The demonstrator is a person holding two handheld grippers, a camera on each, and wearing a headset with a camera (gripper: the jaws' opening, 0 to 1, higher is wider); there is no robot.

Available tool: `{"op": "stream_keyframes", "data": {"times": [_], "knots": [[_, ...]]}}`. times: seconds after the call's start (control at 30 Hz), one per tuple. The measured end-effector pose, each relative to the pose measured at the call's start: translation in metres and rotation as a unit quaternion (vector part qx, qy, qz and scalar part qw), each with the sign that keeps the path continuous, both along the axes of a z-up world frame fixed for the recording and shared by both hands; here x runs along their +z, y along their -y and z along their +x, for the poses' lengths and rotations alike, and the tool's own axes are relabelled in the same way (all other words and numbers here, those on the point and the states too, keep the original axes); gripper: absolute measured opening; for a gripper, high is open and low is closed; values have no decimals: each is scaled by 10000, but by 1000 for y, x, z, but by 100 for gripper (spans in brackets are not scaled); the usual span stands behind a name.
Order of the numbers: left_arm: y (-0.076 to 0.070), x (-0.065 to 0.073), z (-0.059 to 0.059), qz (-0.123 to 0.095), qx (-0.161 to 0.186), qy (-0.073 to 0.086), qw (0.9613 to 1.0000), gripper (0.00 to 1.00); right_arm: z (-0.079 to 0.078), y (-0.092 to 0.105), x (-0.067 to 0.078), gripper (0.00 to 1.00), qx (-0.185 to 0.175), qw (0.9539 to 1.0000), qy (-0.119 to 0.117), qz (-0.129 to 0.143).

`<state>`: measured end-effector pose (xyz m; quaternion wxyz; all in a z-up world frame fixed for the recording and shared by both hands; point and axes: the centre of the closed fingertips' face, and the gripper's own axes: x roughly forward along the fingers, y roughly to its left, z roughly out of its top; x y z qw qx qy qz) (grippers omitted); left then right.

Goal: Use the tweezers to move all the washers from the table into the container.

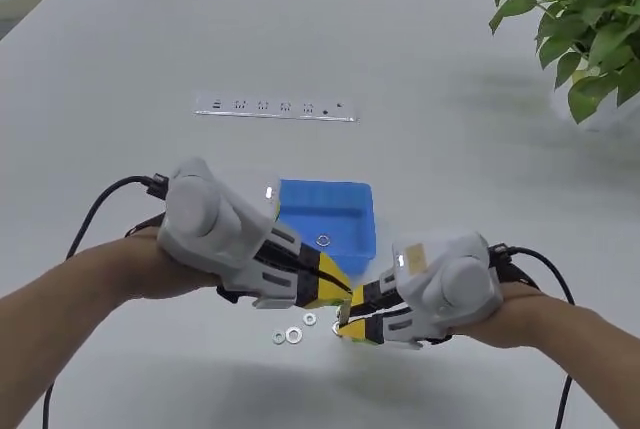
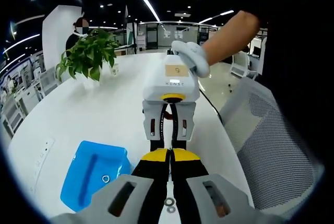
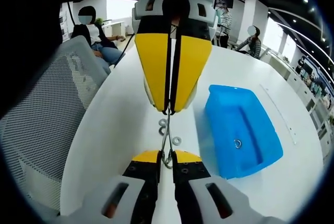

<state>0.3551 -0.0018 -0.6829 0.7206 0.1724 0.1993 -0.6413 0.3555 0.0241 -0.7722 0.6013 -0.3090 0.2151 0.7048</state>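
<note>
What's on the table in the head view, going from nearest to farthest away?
washers → container → power strip

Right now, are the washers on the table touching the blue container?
Apart. The right gripper view shows bare table between the washers and the blue container wall.

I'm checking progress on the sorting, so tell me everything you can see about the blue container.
The blue container is a shallow rectangular tray with rounded corners, plastic by its look, open at the top. It sits flat and upright on the white table. One small metal washer lies on its floor. The loose washers on the table lie apart from it.
</note>
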Motion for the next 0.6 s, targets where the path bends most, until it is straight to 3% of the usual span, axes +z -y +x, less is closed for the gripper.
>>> {"op": "stream_keyframes", "data": {"times": [0.6], "knots": [[2,0,0,-16,-26,-23,10000,4,1,0,-1,7,-33,10000,-50,-55]]}}
